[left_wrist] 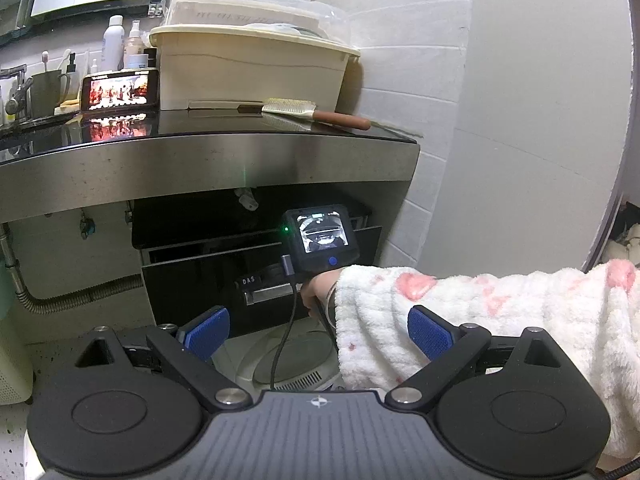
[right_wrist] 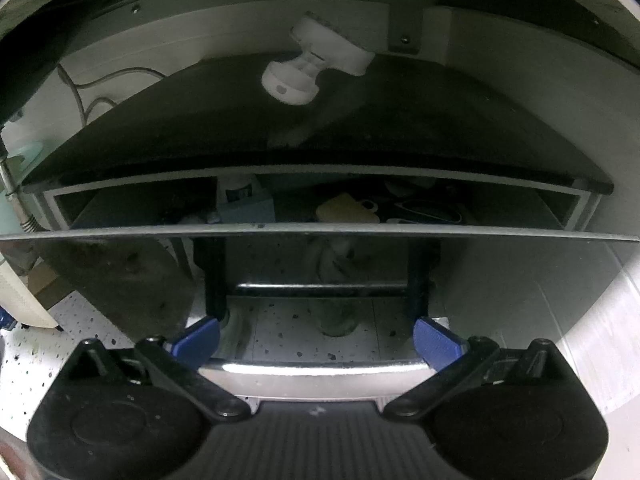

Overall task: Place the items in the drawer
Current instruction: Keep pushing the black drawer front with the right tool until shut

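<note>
Under the steel-fronted counter (left_wrist: pixel 200 160), a black glossy drawer (left_wrist: pixel 200 276) stands pulled out a little. In the right wrist view its top rim (right_wrist: pixel 320 230) shows a gap with a yellow object (right_wrist: pixel 346 208) and a pale blue box (right_wrist: pixel 246 210) inside. My right gripper (right_wrist: pixel 316 340) is open, its blue pads either side of the chrome drawer handle (right_wrist: pixel 316 368), close to the drawer front. A hand in a fluffy white-and-pink sleeve (left_wrist: pixel 460 320) holds it there. My left gripper (left_wrist: pixel 320 334) hangs back, open and holding nothing. A wooden-handled brush (left_wrist: pixel 304 110) lies on the countertop.
On the counter stand a cream lidded bin (left_wrist: pixel 252 64), a lit phone (left_wrist: pixel 120 90), bottles and a cup by the tap. A white round device (right_wrist: pixel 296 80) sits on the black cabinet top above the drawer. A flexible pipe (left_wrist: pixel 80 296) and a white appliance (left_wrist: pixel 288 364) lie below.
</note>
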